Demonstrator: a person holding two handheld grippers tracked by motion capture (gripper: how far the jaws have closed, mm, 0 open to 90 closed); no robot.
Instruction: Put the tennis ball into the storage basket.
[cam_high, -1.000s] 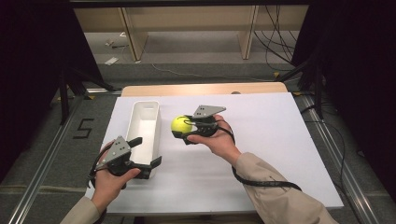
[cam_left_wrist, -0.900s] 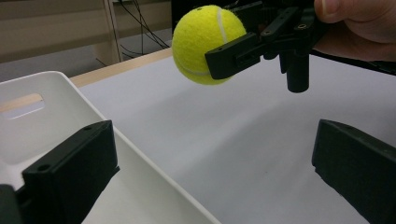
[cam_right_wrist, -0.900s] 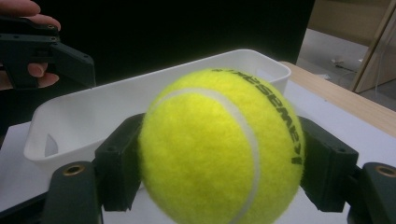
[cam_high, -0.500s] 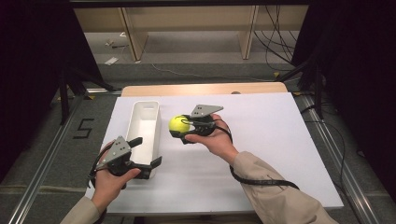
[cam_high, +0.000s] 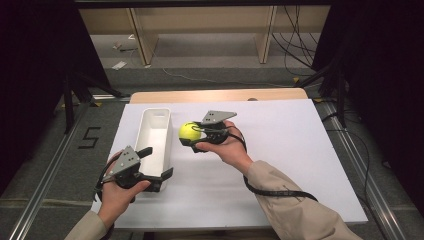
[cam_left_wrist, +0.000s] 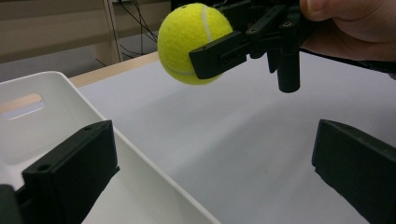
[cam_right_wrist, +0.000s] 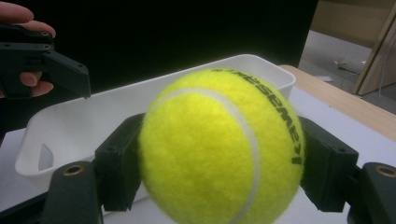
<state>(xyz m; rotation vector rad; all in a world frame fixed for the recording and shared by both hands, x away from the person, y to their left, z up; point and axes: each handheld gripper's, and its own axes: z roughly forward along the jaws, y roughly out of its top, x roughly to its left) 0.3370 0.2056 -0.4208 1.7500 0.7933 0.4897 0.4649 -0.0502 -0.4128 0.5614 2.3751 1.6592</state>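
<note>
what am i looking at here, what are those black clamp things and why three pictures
A person sits at a table covered by a white board, holding a black two-jaw hand gripper in each hand. One picture comes from a camera above; the other two come from cameras riding on each gripper. The right gripper is clamped on a fuzzy yellow tennis ball, lifted beside a long white plastic bin. The left gripper is open, with the bin's near end between its jaws.
</note>
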